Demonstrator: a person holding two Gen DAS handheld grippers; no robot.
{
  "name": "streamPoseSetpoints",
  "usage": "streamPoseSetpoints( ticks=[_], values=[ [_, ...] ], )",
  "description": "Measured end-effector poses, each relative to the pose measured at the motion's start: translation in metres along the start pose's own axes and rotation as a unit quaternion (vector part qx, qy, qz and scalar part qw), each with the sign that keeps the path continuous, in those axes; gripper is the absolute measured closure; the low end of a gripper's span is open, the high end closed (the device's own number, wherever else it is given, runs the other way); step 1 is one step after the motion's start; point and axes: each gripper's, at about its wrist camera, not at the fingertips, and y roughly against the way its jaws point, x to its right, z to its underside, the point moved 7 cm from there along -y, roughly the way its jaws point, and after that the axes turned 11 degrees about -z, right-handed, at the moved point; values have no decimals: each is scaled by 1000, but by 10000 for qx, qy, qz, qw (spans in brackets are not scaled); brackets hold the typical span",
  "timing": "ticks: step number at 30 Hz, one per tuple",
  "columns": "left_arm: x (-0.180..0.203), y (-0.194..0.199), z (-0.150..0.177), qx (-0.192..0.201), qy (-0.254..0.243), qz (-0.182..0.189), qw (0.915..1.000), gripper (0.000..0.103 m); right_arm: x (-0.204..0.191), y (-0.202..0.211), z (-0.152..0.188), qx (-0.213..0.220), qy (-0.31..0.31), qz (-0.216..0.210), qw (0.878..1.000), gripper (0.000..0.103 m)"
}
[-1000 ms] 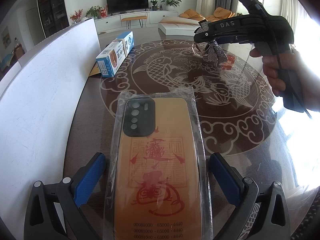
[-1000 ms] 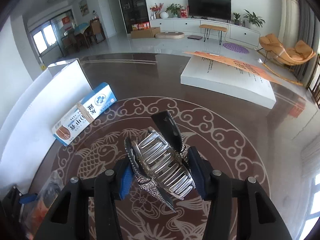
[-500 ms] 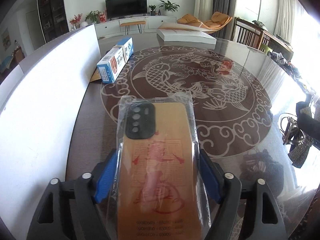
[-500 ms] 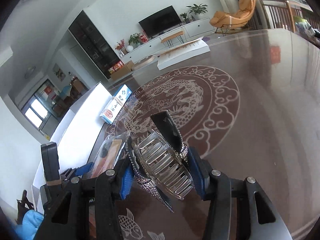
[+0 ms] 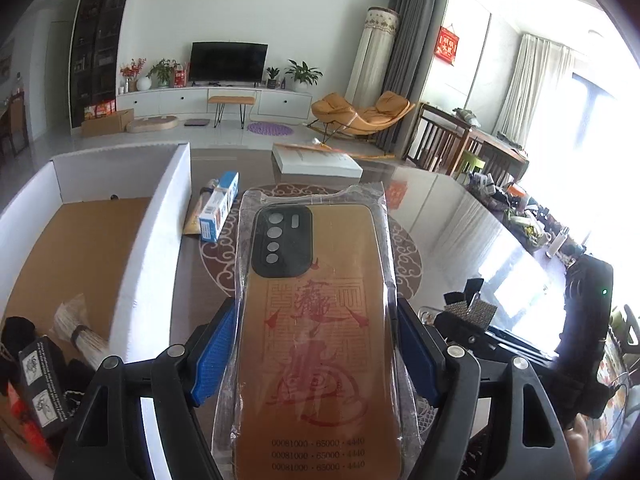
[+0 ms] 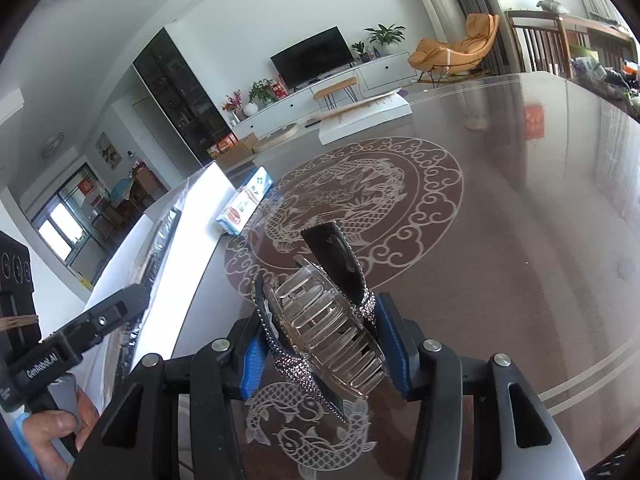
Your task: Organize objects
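Blue-padded left hand-held gripper (image 5: 316, 356) clamps the phone case (image 5: 316, 320); right hand-held gripper (image 6: 324, 344) clamps the hair claw (image 6: 324, 320).

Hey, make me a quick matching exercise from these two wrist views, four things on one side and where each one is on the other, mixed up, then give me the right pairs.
Things:
1. phone case
2. hair claw
3. blue and white box
4. straw bundle

Places:
A. lying inside the white box
B. clamped in the right gripper
C. on the table beside the white box's wall
D. clamped in the left gripper

Pairs: 1-D, 2-B, 3-C, 4-A
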Motion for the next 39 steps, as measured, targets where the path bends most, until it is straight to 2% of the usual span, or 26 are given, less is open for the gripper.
streamPoseSetpoints(
  ticks=[3,5,8,12,14,16,19,20,21,23,27,31,33,36,39],
  values=[
    [-35,32,-21,258,89,-222,9994,29,-47,-8,-4,-81,157,-416,9990,53],
    [-67,44,-29,293,165,-486,9983,29,-86,-16,-9,-189,361,-718,9966,53],
    [-122,49,-32,163,359,-891,9952,29,-149,-32,-14,-414,634,-1237,9894,53],
    [-198,41,-25,-117,574,-1615,9851,29,-232,-62,-10,-770,1023,-1774,9758,52],
    [-230,31,-15,-325,675,-1900,9789,29,-265,-81,-1,-1022,1155,-1949,9686,52],
    [-254,17,-3,-674,727,-2124,9721,29,-291,-103,10,-1312,1369,-1952,9623,52],
    [-281,-14,26,-1545,766,-2441,9543,24,-313,-134,34,-1702,1766,-1704,9544,51],
    [-286,-21,34,-1760,811,-2543,9475,23,-316,-144,42,-1873,1889,-1546,9515,46],
    [-291,-25,40,-1899,855,-2641,9417,23,-317,-152,51,-2034,1946,-1490,9479,31],
    [-295,-29,44,-1945,937,-2694,9385,23,-318,-158,63,-2206,1972,-1503,9433,15],
    [-291,-23,37,-1590,1169,-2685,9428,23,-312,-146,59,-1950,2105,-1412,9475,13],
    [-276,-14,23,-1157,1224,-2630,9500,21,-289,-123,35,-1363,2004,-1222,9625,5],
    [-264,-13,21,-1042,1126,-2608,9531,20,-269,-112,21,-1065,1953,-988,9699,2],
    [-249,-9,13,-893,995,-2559,9574,20,-230,-99,8,-807,1794,-590,9787,2],
    [-226,-3,2,-681,986,-2332,9650,20,-177,-84,0,-584,1517,-154,9866,2]
  ],
)
